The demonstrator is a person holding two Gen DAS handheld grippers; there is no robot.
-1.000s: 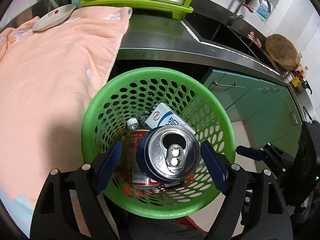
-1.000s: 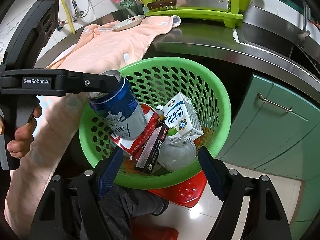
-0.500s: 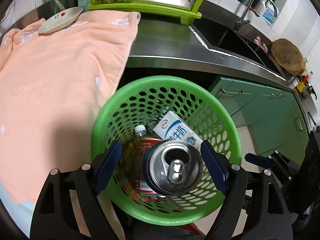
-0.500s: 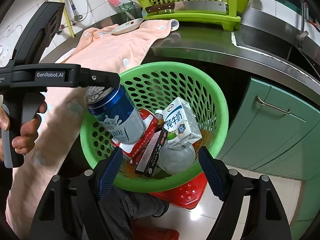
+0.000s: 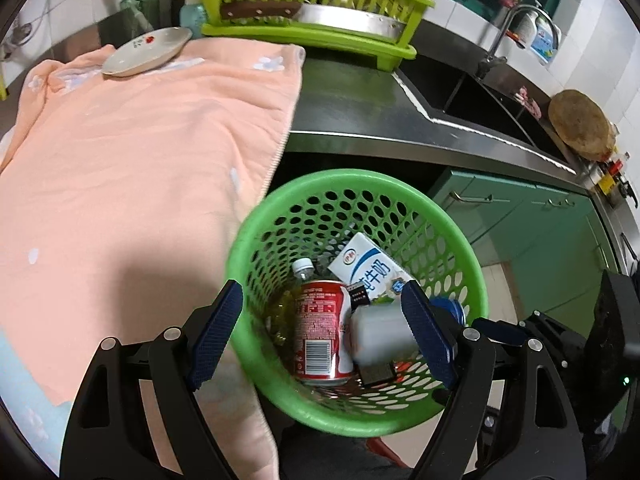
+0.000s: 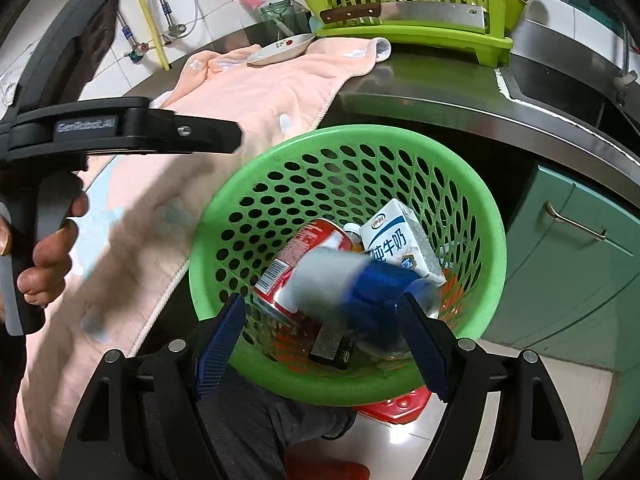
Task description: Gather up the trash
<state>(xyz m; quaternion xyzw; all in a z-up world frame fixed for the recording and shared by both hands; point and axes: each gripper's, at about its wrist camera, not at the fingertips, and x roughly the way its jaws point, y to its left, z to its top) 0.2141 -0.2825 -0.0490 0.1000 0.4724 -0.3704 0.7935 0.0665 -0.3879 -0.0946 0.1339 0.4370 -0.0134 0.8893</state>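
The left gripper [image 5: 322, 328] is spread wide with nothing between its pads, above the green basket [image 5: 448, 216] at lower centre of the left wrist view. The blue can [image 6: 360, 284], blurred, lies inside the basket on the red can [image 6: 296, 252], beside the milk carton [image 6: 396, 240]. The right gripper [image 6: 320, 344] is also apart and empty at the basket's near rim; the pink towel [image 5: 140, 160] fills the left of the frame.

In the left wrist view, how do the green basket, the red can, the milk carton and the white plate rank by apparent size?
1. green basket
2. red can and milk carton: look alike, not ranked
3. white plate: looks smallest, but it lies farther away, so unsure
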